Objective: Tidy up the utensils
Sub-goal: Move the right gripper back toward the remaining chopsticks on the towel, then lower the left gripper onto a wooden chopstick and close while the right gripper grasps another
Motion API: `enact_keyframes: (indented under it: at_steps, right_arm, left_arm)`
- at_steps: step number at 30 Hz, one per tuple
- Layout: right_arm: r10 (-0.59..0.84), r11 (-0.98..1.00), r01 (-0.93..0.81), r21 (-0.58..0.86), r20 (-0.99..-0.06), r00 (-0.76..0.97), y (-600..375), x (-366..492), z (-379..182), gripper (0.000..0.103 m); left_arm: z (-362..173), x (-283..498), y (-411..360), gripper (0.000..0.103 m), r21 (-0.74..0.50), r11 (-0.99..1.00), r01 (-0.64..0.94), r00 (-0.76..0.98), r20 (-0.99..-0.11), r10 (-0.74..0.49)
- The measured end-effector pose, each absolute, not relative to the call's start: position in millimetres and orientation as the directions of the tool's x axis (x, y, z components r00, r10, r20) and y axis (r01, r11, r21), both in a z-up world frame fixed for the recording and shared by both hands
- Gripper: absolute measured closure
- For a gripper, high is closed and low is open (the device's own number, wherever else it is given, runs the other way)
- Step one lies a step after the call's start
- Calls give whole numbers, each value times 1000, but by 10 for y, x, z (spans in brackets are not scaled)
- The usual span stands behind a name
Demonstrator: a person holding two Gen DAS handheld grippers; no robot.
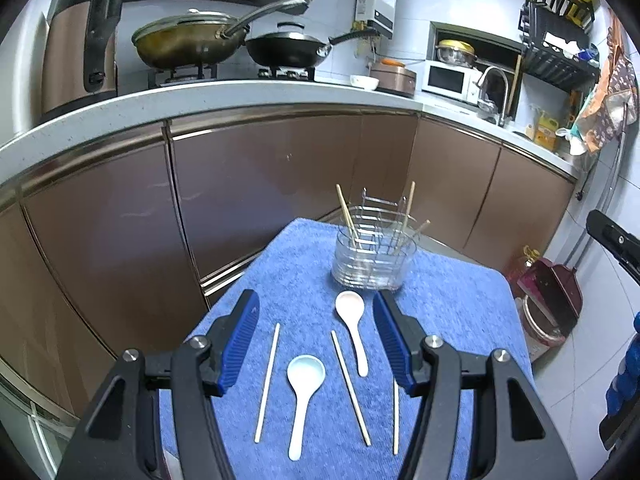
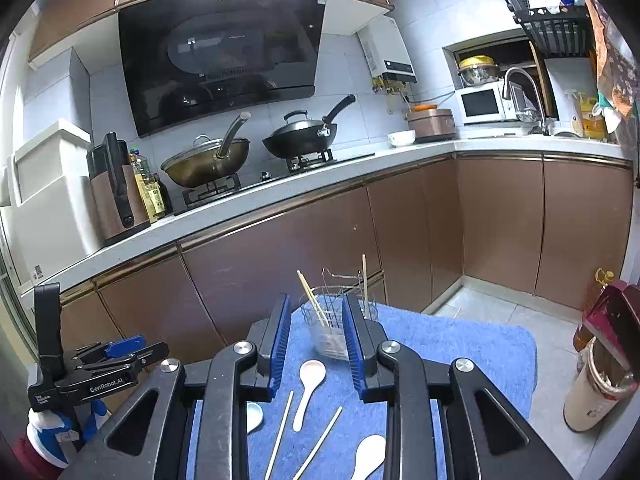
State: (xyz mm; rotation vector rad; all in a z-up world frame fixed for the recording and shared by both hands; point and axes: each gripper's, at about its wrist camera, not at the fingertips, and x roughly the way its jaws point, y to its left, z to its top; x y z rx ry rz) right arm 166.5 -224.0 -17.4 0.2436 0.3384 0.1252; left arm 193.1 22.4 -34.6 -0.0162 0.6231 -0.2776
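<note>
Your left claw [image 1: 316, 304] hangs over the blue towel [image 1: 460, 300] with its blue pads spread wide and nothing between them. Your right claw [image 2: 316, 310] is narrower but also apart and empty. On the towel lie loose chopsticks [image 1: 267, 384] and white spoons [image 1: 302, 396], all flat and apart from each other. Beyond them stands the clear utensil holder [image 1: 374, 264], upright, with a few chopsticks leaning inside it.
</note>
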Motion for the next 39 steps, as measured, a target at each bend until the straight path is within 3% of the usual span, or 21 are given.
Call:
enact_keyframes:
  at_steps: [22,39]
  right_arm:
    - [166,961,-24,276,-506,847,-2250,2111,-738,78]
    - [246,958,-51,282,-719,650,-2068,2769,-1457,78]
  left_arm:
    - [-1027,2432,86,47,-200,936,290,561,-757,-336]
    - [-1686,3161,-306,67,-262,926,271,325,-881,-344]
